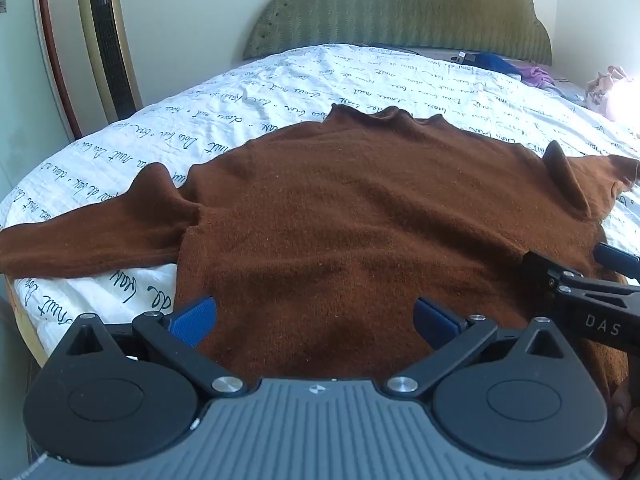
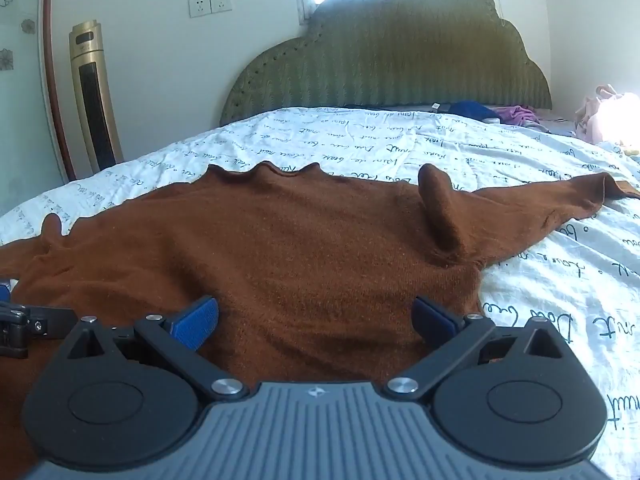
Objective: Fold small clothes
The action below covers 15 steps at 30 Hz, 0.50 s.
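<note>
Two views, one after the other.

Left view, sweater: the brown sweater lies spread flat on the bed cover, filling the middle of the picture, neck at 12 o'clock.
Left view, tongs: the left gripper is wide open with nothing between its blue pads, hanging over the bottom hem at 6 o'clock.
Left view, other tongs: the right gripper pokes in at 3 o'clock, close beside it.
Left view, risk: the two tools could bump, because they sit so near each other.
Left view, sleeve: the left sleeve runs off toward 9 o'clock, near the bed edge; it could slide off if the sweater is tugged.

Right view, tongs: the right gripper is wide open too, holding nothing, over the hem at 6 o'clock.
Right view, bump: a fold of cloth stands up at 2 o'clock by the right sleeve; folding over it could leave a lump.
Right view, risk: the knit looks soft and thick, so a pinch may catch only the top layer, and the fold would come out crooked.
</note>
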{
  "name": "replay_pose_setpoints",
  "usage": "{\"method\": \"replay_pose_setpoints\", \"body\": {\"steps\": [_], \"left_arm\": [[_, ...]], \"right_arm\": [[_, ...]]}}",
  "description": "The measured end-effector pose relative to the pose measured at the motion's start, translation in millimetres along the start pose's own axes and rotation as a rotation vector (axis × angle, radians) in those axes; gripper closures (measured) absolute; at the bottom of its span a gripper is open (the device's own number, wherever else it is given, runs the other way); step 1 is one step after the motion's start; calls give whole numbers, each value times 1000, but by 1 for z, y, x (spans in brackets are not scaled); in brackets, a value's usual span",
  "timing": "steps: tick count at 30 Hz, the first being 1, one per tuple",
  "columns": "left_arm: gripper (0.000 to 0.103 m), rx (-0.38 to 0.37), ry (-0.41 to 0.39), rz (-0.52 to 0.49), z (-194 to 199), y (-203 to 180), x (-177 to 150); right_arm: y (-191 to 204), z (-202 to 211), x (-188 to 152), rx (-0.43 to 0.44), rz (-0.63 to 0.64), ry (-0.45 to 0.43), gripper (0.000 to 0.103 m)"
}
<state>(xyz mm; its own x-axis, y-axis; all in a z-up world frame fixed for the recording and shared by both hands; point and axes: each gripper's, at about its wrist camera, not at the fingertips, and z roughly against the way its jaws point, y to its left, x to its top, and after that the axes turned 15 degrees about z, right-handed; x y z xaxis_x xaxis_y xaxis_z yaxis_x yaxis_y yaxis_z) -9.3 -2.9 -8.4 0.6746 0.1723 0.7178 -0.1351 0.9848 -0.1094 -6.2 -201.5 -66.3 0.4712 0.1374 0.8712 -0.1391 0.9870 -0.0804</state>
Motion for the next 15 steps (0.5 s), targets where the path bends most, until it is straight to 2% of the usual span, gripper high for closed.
{"method": "replay_pose_setpoints", "body": {"steps": [15], "left_arm": [[0,-3,0,-30,4,-6,-4]], "right_arm": [[3,-1,-2,9,15,-10,0]]}}
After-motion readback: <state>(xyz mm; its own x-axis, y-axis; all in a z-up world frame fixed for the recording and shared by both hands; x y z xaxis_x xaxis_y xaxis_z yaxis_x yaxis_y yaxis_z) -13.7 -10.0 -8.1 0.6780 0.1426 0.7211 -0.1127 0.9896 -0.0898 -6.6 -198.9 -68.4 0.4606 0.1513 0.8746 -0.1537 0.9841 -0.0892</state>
